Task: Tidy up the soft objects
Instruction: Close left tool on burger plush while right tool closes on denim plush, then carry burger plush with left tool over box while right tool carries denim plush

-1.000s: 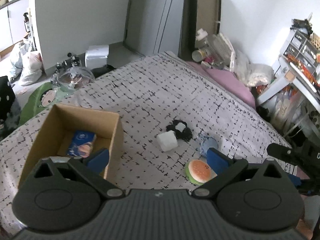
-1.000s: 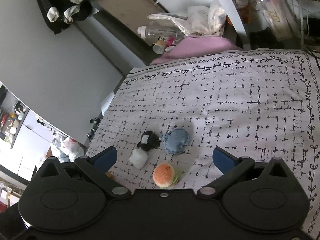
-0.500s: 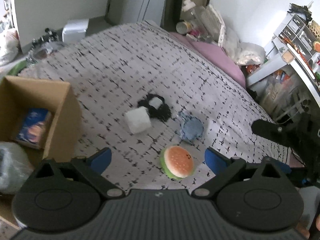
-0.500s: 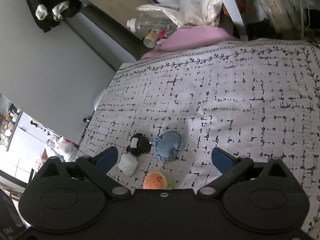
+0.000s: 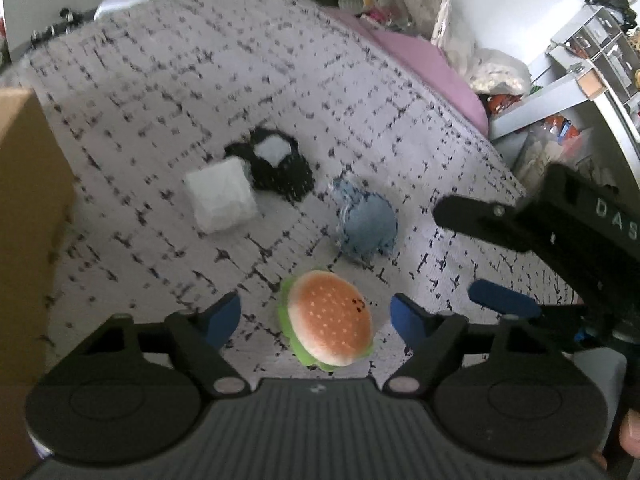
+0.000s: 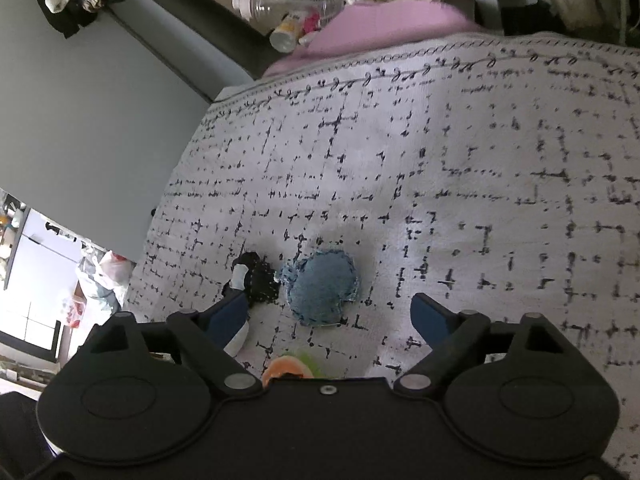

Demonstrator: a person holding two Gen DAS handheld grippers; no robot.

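Observation:
A plush hamburger [image 5: 329,324] lies on the patterned bedspread between the open fingers of my left gripper [image 5: 316,316]. Beyond it lie a blue denim pouch [image 5: 369,225], a white soft cube [image 5: 219,194] and a black and white plush [image 5: 278,165]. My right gripper [image 6: 330,316] is open, and the denim pouch [image 6: 322,287] sits just beyond its fingertips. The black plush [image 6: 254,277] and the hamburger's top [image 6: 286,367] show near its left finger. The right gripper also appears at the right of the left wrist view [image 5: 504,256].
A cardboard box [image 5: 28,216] stands at the left edge of the bed. A pink pillow [image 5: 420,64], bottles and bags lie beyond the bed's far end. A shelf unit [image 5: 592,64] stands to the right. A grey wall [image 6: 80,100] runs along the bed's side.
My left gripper has swung right from the box and lowered over the hamburger. My right gripper has moved closer to the denim pouch. Both stay open.

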